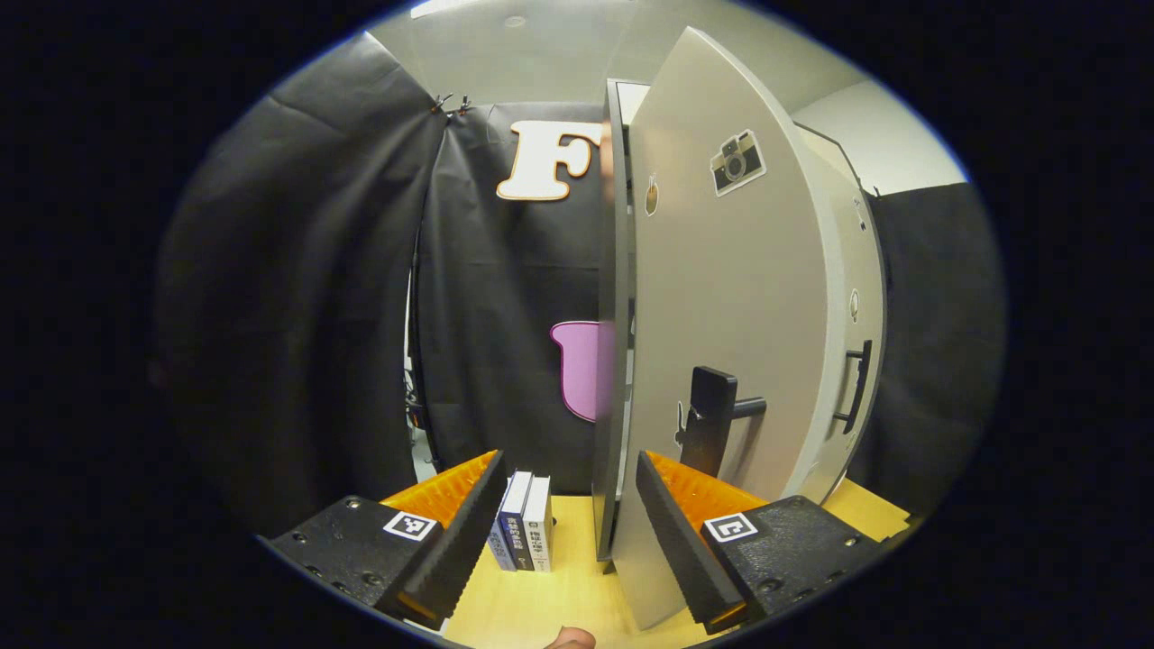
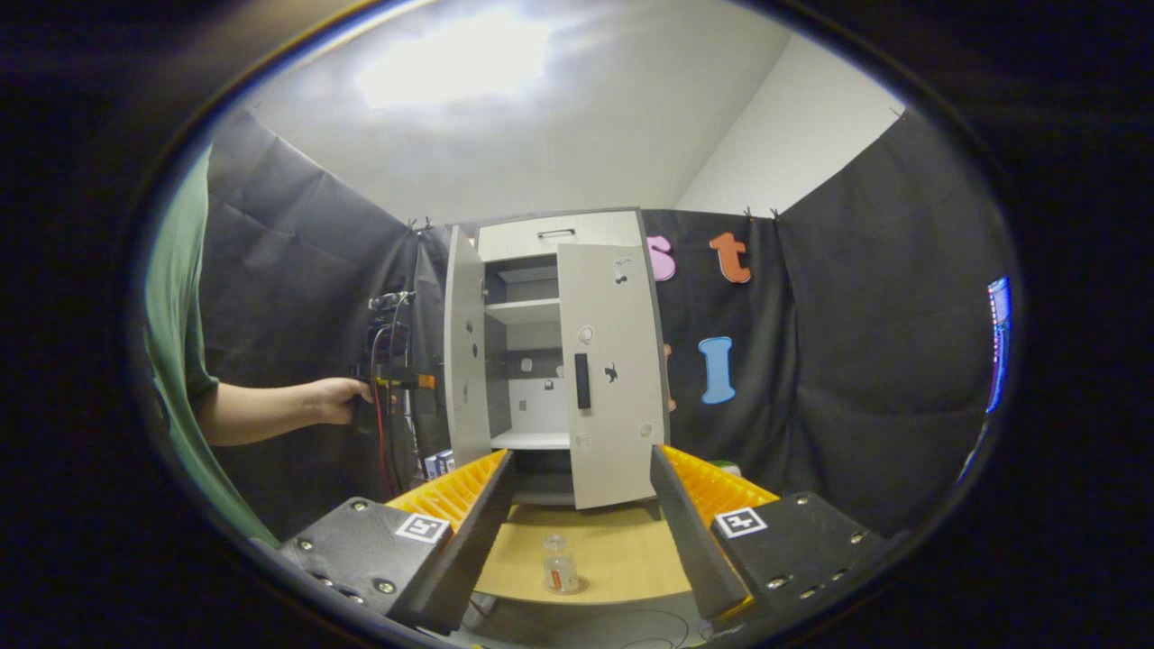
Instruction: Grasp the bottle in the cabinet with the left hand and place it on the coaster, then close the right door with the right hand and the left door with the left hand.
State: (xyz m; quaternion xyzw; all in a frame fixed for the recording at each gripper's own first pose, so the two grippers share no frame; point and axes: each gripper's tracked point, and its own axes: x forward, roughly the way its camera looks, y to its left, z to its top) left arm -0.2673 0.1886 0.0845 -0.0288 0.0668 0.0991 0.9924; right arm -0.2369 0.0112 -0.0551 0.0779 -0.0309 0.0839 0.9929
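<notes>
In the right gripper view the grey cabinet (image 2: 541, 297) stands at the back of the wooden table (image 2: 622, 550). Its left door (image 2: 467, 361) is swung out and its right door (image 2: 611, 379), with a black handle, hangs partly open. A small clear bottle (image 2: 560, 566) stands upright near the table's front edge on what looks like a round coaster. My right gripper (image 2: 581, 453) is open, well back from the cabinet. A hand holds my left gripper (image 2: 397, 379) just outside the left door. In the left gripper view that gripper (image 1: 569, 458) is open, with the left door (image 1: 721, 297) and its black handle (image 1: 712, 424) close ahead on the right.
Two upright books (image 1: 526, 534) stand on the table left of the cabinet's side edge (image 1: 613, 315). The right door's handle (image 1: 856, 388) shows farther off. A person's arm and green sleeve (image 2: 180, 361) are at the left. Black cloth walls close in the booth.
</notes>
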